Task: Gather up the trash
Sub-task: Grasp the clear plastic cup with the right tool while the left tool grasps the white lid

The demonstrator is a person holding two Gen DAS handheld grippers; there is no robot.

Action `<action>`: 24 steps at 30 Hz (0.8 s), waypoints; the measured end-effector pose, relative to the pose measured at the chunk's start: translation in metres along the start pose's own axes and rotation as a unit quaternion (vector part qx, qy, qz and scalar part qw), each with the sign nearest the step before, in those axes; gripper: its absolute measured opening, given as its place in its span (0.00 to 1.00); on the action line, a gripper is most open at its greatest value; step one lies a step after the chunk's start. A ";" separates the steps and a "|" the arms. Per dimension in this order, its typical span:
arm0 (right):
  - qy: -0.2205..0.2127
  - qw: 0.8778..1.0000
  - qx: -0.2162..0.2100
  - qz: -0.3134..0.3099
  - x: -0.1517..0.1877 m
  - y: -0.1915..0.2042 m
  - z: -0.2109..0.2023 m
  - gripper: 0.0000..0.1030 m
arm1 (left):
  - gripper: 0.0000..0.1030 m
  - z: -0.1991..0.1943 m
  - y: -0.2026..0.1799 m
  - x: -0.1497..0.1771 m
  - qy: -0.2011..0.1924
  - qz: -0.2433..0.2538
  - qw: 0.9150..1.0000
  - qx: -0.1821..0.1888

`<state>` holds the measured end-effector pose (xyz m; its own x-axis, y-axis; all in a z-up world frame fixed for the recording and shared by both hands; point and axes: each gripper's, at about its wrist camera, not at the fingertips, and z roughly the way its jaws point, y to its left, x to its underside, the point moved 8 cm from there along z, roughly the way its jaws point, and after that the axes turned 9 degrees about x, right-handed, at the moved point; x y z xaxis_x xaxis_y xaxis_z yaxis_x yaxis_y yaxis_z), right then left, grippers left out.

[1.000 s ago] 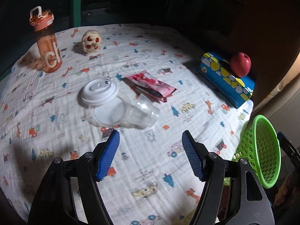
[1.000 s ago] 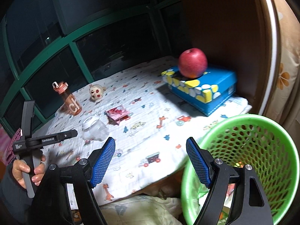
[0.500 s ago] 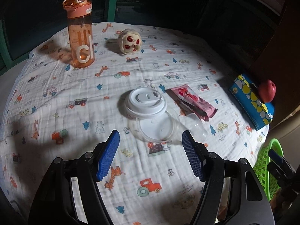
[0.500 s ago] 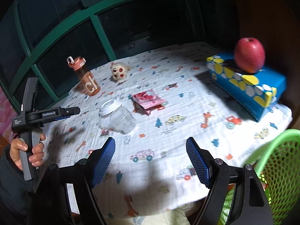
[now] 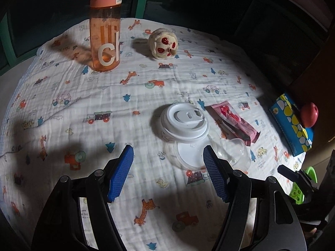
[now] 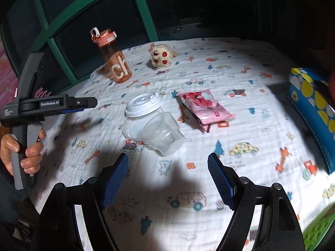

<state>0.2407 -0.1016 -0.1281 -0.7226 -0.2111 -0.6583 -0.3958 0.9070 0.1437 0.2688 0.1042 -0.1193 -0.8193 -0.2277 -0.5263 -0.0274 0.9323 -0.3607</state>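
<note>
Both tongs, left (image 5: 168,171) and right (image 6: 167,177), stood open and empty above the cartoon-print clothed table (image 6: 240,188), where the clear lidded plastic cup (image 6: 155,125) lay beside the pink wrapper (image 6: 206,107).

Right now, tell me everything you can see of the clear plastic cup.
The clear plastic cup lies on its side on the printed tablecloth, empty as far as can be seen, its closed base toward the right wrist camera. It looks thin and see-through. A white sip lid sits at its wide mouth, apparently askew. A pink wrapper lies just beside it, apart. No gripper touches it.
</note>
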 end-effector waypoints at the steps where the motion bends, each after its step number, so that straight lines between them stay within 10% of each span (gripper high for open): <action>1: 0.002 1.000 -0.001 -0.005 -0.002 0.002 0.004 0.73 | 0.66 0.001 0.002 -0.001 0.000 -0.001 1.000 0.000; 24: 0.057 0.991 -0.015 -0.119 -0.017 0.029 0.096 0.73 | 0.76 0.037 0.016 -0.018 0.025 0.016 0.999 0.017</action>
<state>0.2960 -0.0371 -0.1837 -0.6655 -0.4590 -0.5886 -0.5782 0.8157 0.0176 0.3043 0.1133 -0.1437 -0.8467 -0.1822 -0.4998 0.0186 0.9288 -0.3701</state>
